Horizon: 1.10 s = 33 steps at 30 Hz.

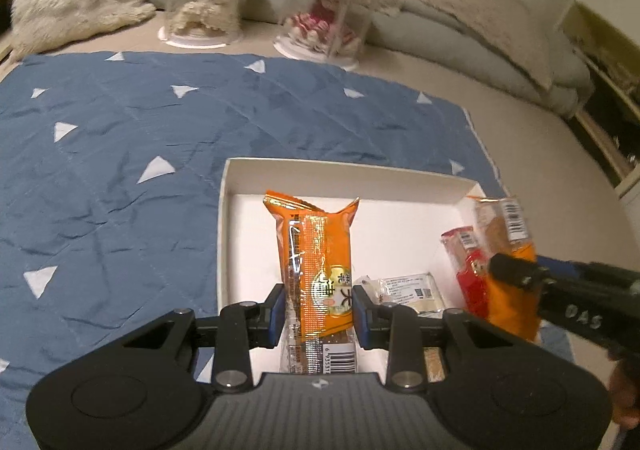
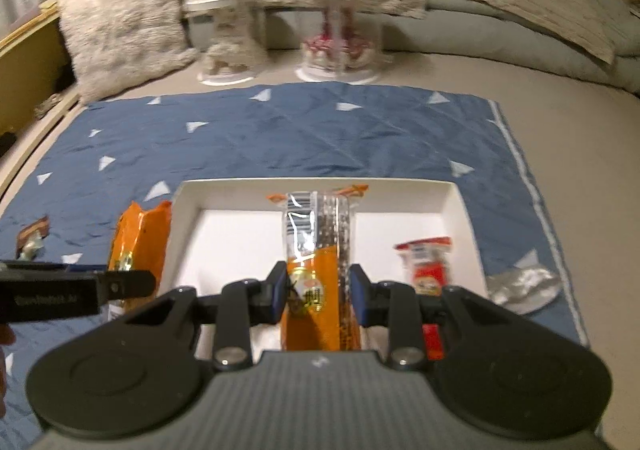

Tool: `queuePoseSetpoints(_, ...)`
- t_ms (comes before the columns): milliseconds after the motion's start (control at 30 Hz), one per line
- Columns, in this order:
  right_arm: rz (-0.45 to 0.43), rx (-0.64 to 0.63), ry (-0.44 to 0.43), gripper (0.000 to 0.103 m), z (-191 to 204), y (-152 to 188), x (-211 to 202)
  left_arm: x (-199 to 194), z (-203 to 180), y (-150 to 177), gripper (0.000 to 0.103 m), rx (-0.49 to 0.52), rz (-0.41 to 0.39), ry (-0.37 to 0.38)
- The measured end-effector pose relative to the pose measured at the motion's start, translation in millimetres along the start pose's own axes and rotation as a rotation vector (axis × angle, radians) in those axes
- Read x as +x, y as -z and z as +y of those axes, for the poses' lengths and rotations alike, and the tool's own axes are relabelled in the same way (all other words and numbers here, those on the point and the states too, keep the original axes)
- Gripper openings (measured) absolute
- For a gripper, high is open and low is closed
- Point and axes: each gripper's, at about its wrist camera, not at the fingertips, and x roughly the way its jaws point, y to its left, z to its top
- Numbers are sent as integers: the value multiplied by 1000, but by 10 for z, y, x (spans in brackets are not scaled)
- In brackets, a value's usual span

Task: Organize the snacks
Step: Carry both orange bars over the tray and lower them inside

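My left gripper (image 1: 318,314) is shut on an orange snack packet (image 1: 316,250), held upright over the left part of a white open box (image 1: 344,167). A white packet (image 1: 412,288) and a red packet (image 1: 466,262) lie in the box. My right gripper (image 2: 318,298) is shut on an orange and clear snack packet (image 2: 316,246) above the middle of the box (image 2: 316,183). The red packet (image 2: 426,262) lies in the box's right part. Each view catches the other gripper at its edge: the right gripper (image 1: 506,269) with its packet (image 1: 508,234), the left gripper (image 2: 134,284) with its packet (image 2: 140,238).
The box sits on a blue cloth with white triangles (image 1: 120,154) spread over a bed. A silver wrapper (image 2: 524,286) lies on the cloth right of the box, a small brown packet (image 2: 34,234) far left. Two clear lidded containers (image 2: 224,38) (image 2: 338,30) and fluffy pillows (image 2: 120,22) stand behind.
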Motion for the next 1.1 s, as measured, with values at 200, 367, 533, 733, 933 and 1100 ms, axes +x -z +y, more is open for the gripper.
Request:
queuePoseSetpoints(200,0,6,49,37,-254,-9,153,267,-104,-20,36,4,35,-35)
queuePoseSetpoints(367,-8,23,81,37,-402,-66,331,439,-42,-28,36,-59,69,-9)
queuePoseSetpoints(533,4,-15,65,37,-454,-108,564,549,-28,-34,36,-35,87,-43)
queuePoseSetpoints(733,71,-160,110,38,-299,-71,874,650,30,-38,36,-28,107,-66)
queuePoseSetpoints(933,86,-244,176,39,-190,1,1122,726,75,-40,36,-41,124,-65)
queuePoseSetpoints(1100,128,-203,125,38,-97,-1,1235,762,76,-24,37,-40,142,-62)
